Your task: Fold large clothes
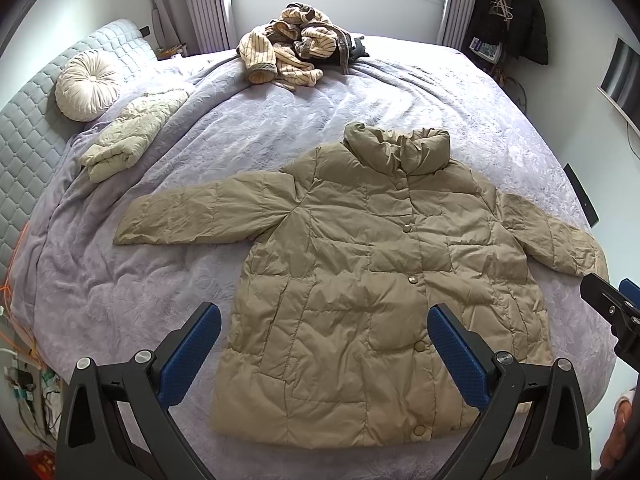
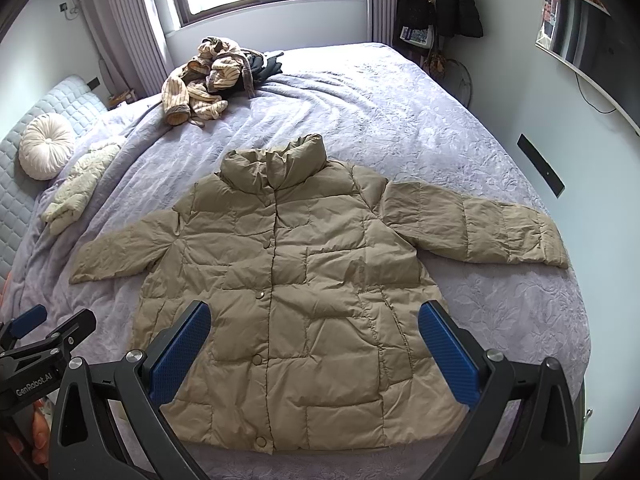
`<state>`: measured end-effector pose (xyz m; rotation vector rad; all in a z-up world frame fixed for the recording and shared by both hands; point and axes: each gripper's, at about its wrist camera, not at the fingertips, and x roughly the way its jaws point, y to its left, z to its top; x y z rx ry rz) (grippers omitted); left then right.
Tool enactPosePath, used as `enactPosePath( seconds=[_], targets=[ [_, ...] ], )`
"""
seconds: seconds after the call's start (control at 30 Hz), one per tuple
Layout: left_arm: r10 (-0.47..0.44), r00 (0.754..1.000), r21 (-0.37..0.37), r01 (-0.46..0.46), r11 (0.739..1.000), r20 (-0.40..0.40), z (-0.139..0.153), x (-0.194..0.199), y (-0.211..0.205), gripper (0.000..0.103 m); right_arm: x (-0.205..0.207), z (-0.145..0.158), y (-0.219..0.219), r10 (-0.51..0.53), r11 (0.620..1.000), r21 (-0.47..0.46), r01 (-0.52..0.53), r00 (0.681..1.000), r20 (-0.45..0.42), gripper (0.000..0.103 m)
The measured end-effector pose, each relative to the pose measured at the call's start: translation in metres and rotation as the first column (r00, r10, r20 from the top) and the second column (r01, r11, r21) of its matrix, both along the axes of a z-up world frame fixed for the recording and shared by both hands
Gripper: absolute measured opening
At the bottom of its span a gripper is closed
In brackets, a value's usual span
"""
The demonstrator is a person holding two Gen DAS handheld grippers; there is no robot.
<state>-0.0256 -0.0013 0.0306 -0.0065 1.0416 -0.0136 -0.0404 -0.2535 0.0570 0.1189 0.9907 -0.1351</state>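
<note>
A tan quilted puffer jacket (image 1: pixel 360 264) lies flat, front up and buttoned, sleeves spread, on the lilac bedspread (image 1: pixel 120 292); it also shows in the right wrist view (image 2: pixel 304 288). My left gripper (image 1: pixel 324 324) is open and empty, held above the jacket's lower hem. My right gripper (image 2: pixel 314 320) is open and empty, also above the lower hem. The right gripper shows at the right edge of the left wrist view (image 1: pixel 612 312); the left gripper shows at the left edge of the right wrist view (image 2: pixel 44 332).
A folded cream quilted garment (image 1: pixel 128 136) lies at the bed's left by a round cushion (image 1: pixel 86 86). A pile of striped clothes (image 1: pixel 292 48) sits at the far edge under the window. Dark coats (image 1: pixel 508 8) hang at the back right. Cables (image 1: pixel 24 364) lie at the left.
</note>
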Motion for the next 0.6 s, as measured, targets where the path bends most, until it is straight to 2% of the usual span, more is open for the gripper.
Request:
enactPosePath(
  seconds=[0.6],
  targets=[
    [0.000,1.000,0.000,0.000,1.000,-0.001,-0.0004,-0.0001,0.0006,0.103,0.0003,-0.0006,-0.0005,0.001,1.000,0.000,-0.001,1.000,0.001,0.103]
  ],
)
